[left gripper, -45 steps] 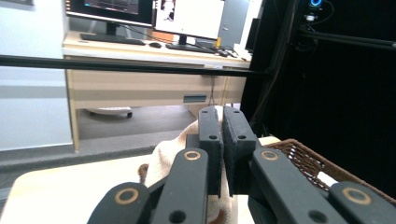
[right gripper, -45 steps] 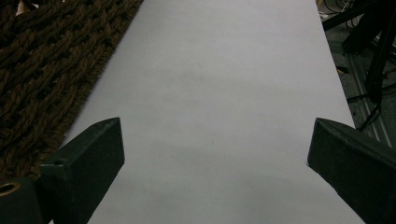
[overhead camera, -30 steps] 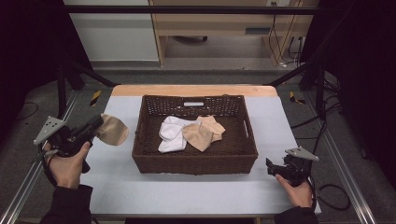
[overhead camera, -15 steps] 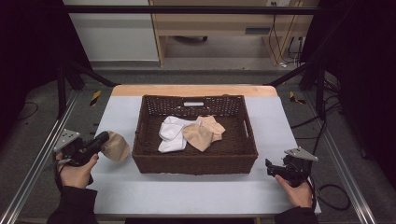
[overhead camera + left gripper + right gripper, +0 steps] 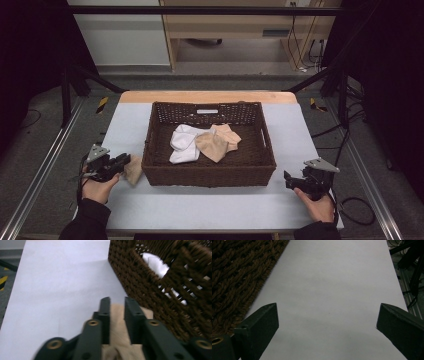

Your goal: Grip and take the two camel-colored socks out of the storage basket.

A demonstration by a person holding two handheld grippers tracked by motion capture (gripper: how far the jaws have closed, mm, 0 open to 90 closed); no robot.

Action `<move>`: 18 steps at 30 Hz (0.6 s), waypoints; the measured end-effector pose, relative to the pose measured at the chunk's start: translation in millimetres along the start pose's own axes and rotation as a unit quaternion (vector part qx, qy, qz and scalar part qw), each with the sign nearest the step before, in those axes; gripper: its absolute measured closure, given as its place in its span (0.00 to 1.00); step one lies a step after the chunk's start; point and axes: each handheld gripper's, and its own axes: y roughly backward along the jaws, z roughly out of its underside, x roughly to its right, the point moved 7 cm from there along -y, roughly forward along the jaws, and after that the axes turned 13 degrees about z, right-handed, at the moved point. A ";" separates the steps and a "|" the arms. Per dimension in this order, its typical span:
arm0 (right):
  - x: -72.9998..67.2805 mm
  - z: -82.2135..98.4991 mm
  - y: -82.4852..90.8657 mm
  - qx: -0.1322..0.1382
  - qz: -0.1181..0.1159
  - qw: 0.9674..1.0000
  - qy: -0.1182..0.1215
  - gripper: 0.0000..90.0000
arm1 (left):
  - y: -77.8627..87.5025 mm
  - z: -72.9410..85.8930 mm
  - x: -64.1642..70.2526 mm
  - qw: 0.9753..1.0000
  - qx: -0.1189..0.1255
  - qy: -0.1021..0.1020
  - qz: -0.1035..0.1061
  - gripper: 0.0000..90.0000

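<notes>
Left gripper (image 5: 117, 302) fingers just opening, beige sock (image 5: 120, 335) loose between them by the surface's left edge, beside basket (image 5: 210, 175). Right gripper (image 5: 327, 322) fingers wide open, empty, near the right front corner.

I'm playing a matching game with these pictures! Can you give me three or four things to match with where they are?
Things:
1. white sock
2. tan sock
3. left gripper
4. right gripper

Places:
A. on the table, beside the basket's left wall
B. inside the basket
C. at the basket's right, nothing between its fingers
D. fingers around a tan sock

Pairs: 1-B, 2-A, 3-D, 4-C
</notes>
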 end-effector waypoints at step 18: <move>1.1 -1.0 0.6 0.003 0.001 1.000 -0.006 0.05 | 27.5 -39.8 14.5 0.996 0.088 -0.002 -0.010 0.60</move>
